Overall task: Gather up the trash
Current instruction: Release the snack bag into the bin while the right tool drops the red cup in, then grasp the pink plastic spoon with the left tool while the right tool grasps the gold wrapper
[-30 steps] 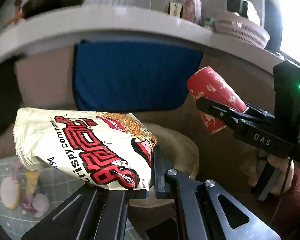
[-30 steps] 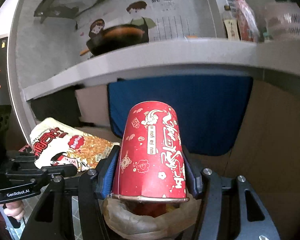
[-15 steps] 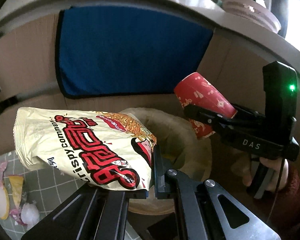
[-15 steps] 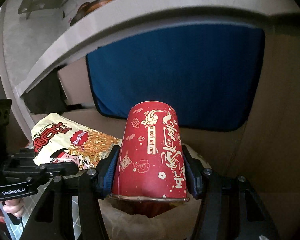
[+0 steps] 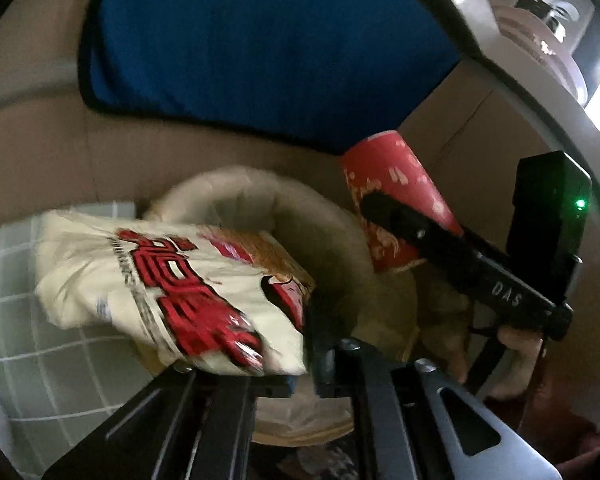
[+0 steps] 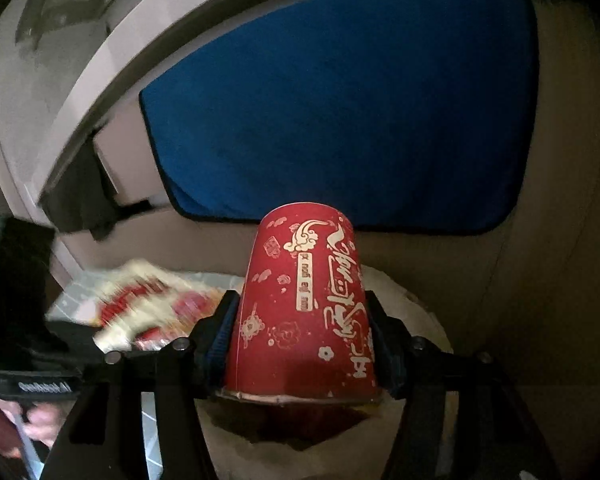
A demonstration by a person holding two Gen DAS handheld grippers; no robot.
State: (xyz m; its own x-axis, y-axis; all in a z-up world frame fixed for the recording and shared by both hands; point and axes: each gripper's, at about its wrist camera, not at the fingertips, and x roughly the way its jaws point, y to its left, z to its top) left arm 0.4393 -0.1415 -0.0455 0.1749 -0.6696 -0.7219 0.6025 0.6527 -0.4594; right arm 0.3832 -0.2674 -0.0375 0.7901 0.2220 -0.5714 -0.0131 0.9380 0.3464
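Left wrist view is showing both pieces of trash hanging over the mouth of the tan paper bag. The left claw is pinching one corner of the snack packet, whose long axis is running out to the left of the claw, so most of it is hanging beyond the bag's near rim. The right claw is squeezing the red paper cup by its sides, base pointing away and open end toward the camera, directly above the bag opening. The cup looks nearer to dropping in cleanly; the packet probably needs shifting rightward first.
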